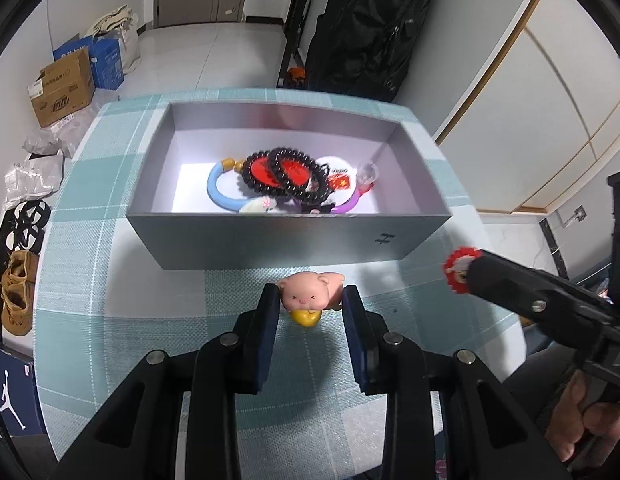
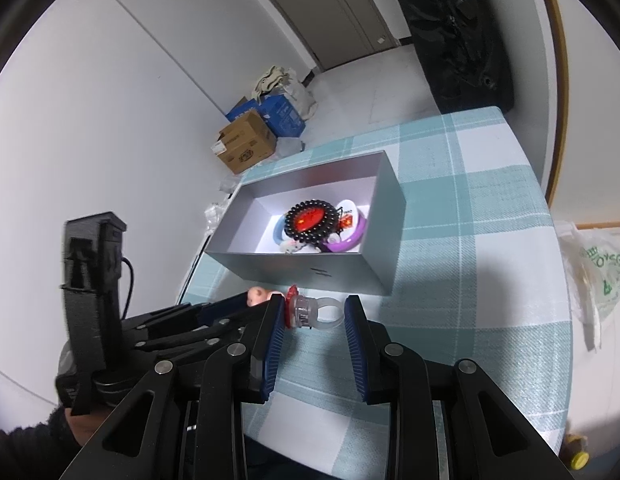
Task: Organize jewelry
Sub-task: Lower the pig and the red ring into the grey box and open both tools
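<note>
An open grey box stands on the checked tablecloth. It holds dark bead bracelets, a blue ring, a purple ring and other trinkets. My left gripper is shut on a pink pig ring with a yellow band, just in front of the box. My right gripper is shut on a clear plastic ring with a red flower top, also near the box front; it shows in the left wrist view too.
The table has a teal checked cloth. Cardboard and blue boxes sit on the floor beyond. A black bag hangs behind the table. A plastic bag lies at the right.
</note>
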A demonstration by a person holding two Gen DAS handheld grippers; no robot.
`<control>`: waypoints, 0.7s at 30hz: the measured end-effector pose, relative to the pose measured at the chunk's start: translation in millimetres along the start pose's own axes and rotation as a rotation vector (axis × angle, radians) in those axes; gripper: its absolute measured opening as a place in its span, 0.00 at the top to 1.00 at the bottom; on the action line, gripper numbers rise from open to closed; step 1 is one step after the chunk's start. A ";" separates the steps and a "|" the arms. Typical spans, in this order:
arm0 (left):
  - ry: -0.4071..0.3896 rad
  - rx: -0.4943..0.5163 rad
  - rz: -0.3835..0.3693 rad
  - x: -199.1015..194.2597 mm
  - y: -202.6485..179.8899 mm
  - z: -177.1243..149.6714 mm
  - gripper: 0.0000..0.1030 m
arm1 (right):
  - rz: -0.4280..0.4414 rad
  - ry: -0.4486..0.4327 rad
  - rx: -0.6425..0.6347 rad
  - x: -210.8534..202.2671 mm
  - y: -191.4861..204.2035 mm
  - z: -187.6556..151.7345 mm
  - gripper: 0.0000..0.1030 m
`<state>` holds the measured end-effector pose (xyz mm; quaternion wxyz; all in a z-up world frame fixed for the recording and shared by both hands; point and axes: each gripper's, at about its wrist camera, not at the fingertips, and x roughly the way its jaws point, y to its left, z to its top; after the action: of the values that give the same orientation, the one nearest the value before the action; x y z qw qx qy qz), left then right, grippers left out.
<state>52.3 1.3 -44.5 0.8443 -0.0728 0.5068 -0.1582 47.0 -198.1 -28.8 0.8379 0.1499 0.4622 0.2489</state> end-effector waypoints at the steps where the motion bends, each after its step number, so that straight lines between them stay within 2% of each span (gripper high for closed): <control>1: -0.008 0.003 -0.003 -2.2 -0.8 0.3 0.74 | 0.001 0.001 -0.001 0.7 0.7 0.3 0.72; 6: -0.046 0.012 -0.027 -15.1 -3.1 2.5 0.74 | 0.002 -0.003 -0.003 2.7 2.7 2.7 0.72; 13: -0.083 -0.024 -0.067 -25.5 3.3 13.8 0.74 | 0.001 -0.011 -0.013 5.0 6.7 10.7 0.72; 21: -0.097 -0.031 -0.101 -31.6 6.1 20.0 0.74 | 0.011 -0.015 -0.030 10.7 12.1 23.4 0.72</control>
<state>57.2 17.1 -10.5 0.8575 -0.1189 0.4634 -0.1890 68.3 -182.5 -18.2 0.8420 0.1417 0.4515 0.2590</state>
